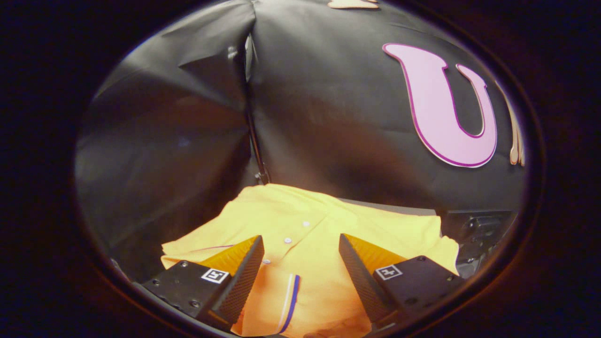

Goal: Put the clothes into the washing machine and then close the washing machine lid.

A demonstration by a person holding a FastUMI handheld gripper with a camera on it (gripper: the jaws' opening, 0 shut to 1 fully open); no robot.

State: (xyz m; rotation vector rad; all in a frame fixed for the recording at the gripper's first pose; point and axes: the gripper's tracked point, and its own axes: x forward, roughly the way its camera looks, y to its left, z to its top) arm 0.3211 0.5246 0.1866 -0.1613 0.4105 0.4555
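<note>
Claw [300, 263] is seen spread wide at the lower centre of the frame, nothing pinched, with the yellow shirt [310, 234] lying between and beyond its fingers, so the pick-up step is judged pending and a descent and closure on the fabric is called for.

We're in a recording booth here, not a lived-in home: black cloth wall [328, 117] hangs creased all around, two panels meeting at a seam behind the scene. Laundry work is staged in it, with a yellow polo shirt [305, 225] spread flat beneath the parted fingers of the gripper [301, 260], and dark machine hardware [479, 230] sits just beyond the shirt's far corner.
</note>
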